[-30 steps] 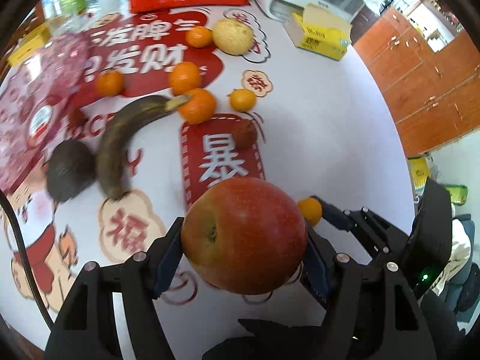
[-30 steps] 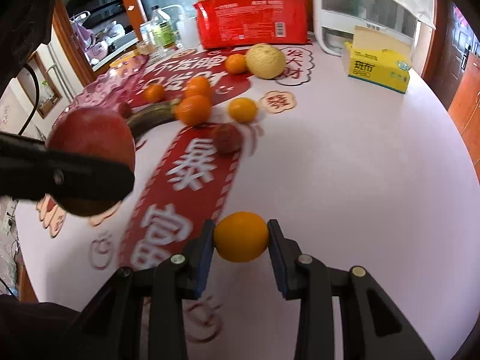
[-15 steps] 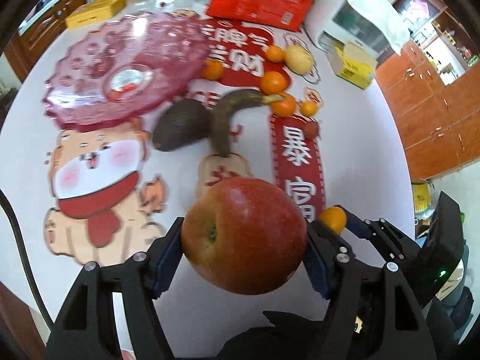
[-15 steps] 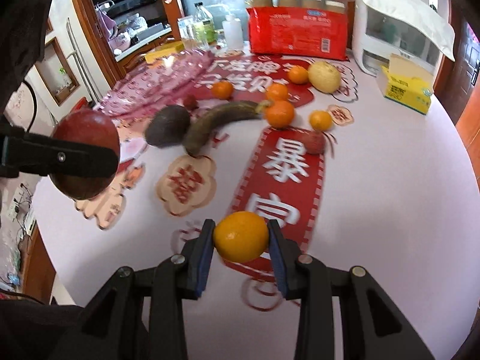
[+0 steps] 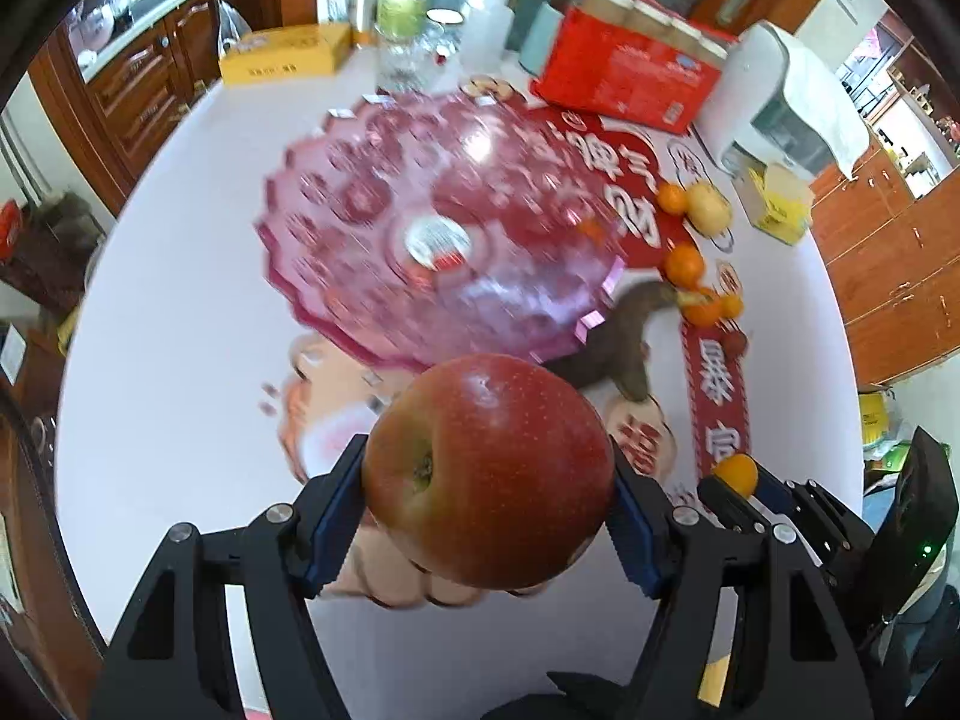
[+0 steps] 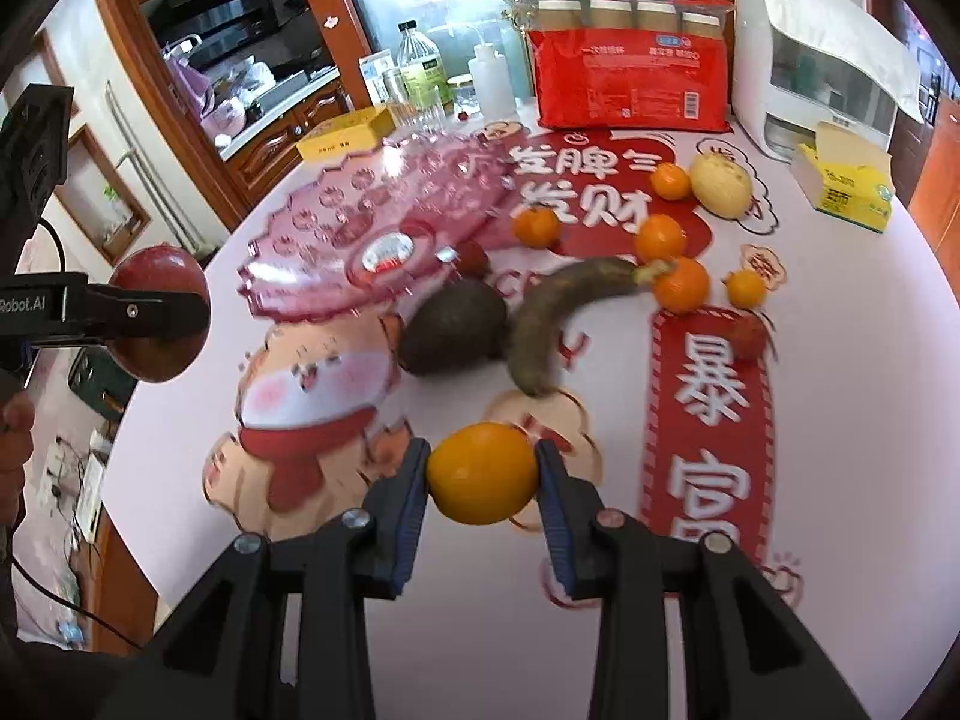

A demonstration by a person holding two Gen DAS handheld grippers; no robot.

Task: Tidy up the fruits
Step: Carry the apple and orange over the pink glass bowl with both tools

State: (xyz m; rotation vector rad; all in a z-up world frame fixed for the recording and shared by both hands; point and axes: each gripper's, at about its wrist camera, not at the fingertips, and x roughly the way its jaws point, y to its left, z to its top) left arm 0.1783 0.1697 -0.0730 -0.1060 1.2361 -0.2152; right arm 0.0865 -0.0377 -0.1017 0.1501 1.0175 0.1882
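My left gripper (image 5: 487,483) is shut on a big red apple (image 5: 486,468), held in the air just short of the pink scalloped fruit plate (image 5: 438,240). From the right wrist view that apple (image 6: 157,315) hangs at the far left, left of the plate (image 6: 336,240). My right gripper (image 6: 483,471) is shut on a small orange (image 6: 482,473), above the table's printed mat. On the table lie a dark avocado (image 6: 453,327), a brown overripe banana (image 6: 561,315), several small oranges (image 6: 681,285), a yellow pear (image 6: 720,185) and a small red fruit (image 6: 747,336).
A red drink pack (image 6: 630,84), a white appliance (image 6: 810,78), a yellow tissue box (image 6: 846,183), a flat yellow box (image 6: 348,135) and bottles (image 6: 423,75) line the table's far side. Wooden cabinets stand beyond the table's left edge. A hand (image 6: 15,438) shows at far left.
Both grippers have swung left and risen a little, each with its fruit. The pink plate has come to the middle of the left wrist view, and the loose fruit has slid right.
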